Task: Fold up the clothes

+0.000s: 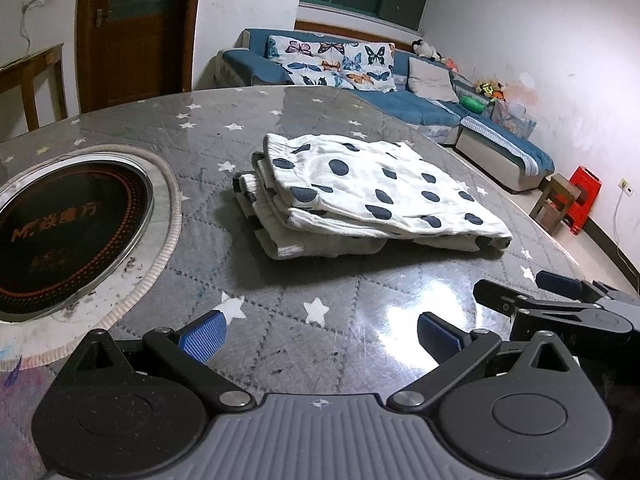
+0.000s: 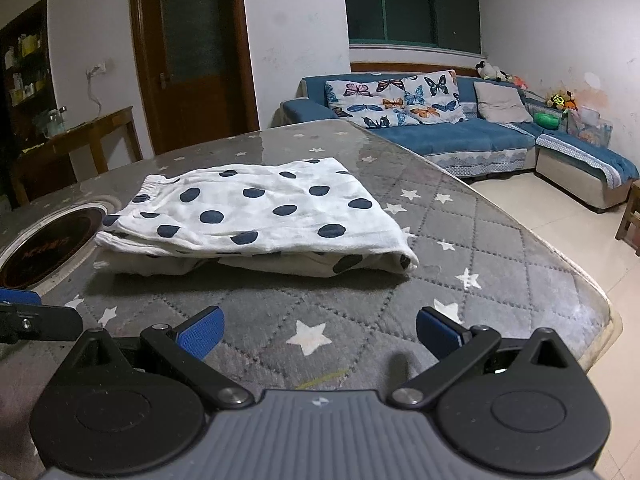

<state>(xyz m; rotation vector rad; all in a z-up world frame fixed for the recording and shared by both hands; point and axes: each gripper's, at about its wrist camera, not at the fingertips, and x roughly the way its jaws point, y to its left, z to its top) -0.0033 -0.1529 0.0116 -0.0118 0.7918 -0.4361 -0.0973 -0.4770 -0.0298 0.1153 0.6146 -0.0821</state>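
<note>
A white garment with dark blue dots (image 1: 360, 196) lies folded in a flat stack on the round table (image 1: 280, 288), its elastic waistband toward the left. In the right wrist view the same folded garment (image 2: 256, 216) sits ahead of the fingers. My left gripper (image 1: 320, 334) is open, low over the table, a short way in front of the stack with nothing between its blue pads. My right gripper (image 2: 318, 330) is open too, also short of the cloth. The right gripper (image 1: 560, 296) shows at the right edge of the left wrist view.
A round black induction cooktop (image 1: 68, 236) is set into the table at the left. The table's curved edge (image 2: 560, 264) drops off at the right to a tiled floor. A blue corner sofa (image 2: 460, 136), a red stool (image 1: 584, 196) and a wooden door (image 2: 192, 52) lie beyond.
</note>
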